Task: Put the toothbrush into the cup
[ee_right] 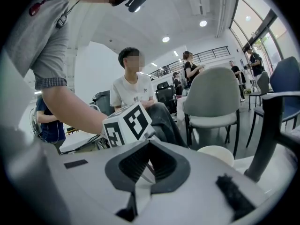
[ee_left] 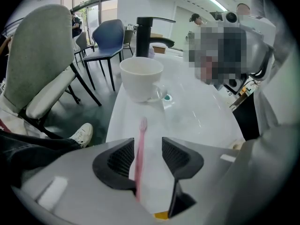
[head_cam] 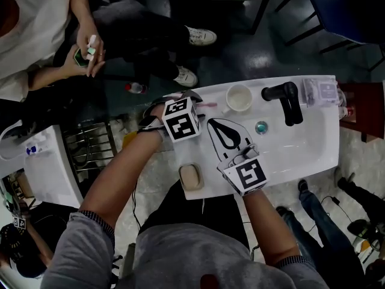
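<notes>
our left gripper [ee_left: 148, 143] hangs over the rim of the white sink [ee_left: 201, 121] with its jaws spread. the pink toothbrush [ee_left: 140, 153] lies flat on the rim between them, close to the jaw at the view's left and not pinched. the white cup [ee_left: 140, 76] stands upright just beyond the bristles, before the black tap [ee_left: 145, 32]. our right gripper [ee_right: 149, 144] has its jaws pressed together on nothing

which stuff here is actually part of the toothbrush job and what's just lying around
Part of the job:
pink toothbrush
white cup
left gripper, fingers open either side of the toothbrush

Just lying about:
soap bar
black faucet
</notes>
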`<state>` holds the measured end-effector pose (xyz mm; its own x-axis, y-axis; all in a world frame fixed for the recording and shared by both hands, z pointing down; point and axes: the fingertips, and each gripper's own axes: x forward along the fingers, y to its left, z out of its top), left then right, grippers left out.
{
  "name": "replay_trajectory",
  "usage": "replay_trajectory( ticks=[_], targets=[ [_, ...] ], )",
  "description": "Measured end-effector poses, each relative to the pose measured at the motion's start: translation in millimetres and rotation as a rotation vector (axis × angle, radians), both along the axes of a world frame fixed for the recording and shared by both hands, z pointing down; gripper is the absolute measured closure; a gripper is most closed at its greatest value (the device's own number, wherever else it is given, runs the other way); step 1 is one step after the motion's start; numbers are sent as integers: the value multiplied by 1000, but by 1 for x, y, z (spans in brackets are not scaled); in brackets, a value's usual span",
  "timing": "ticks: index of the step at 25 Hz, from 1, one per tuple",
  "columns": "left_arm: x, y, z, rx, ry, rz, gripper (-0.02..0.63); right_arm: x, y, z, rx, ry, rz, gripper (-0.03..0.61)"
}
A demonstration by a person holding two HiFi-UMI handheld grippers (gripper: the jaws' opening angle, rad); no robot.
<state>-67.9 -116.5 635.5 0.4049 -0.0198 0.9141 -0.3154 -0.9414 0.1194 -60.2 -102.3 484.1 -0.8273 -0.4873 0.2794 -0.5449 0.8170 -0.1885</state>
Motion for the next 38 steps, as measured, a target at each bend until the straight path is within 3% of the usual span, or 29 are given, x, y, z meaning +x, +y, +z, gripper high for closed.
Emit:
replay_trajectory(
  ticks=[10,20,23,31,38],
  targets=[
    [-3,0,10,-12,-22,29,454,-6,-11,10,-13,-2,25,565],
    [-4,-10,13,25,-73,38,575,0,-15,9,-10,-9,42,566],
    [-5,-9,13,34,-78,41,581,2,-14,8,-12,-12,49,566],
    [-7,-6,-1,38,-28,-19,584,12,-13,5,-18,-21,75,565],
    [-14,-11,-36,91,12,-90,583,14,-13,-8,-3,-21,79,566]
  ],
)
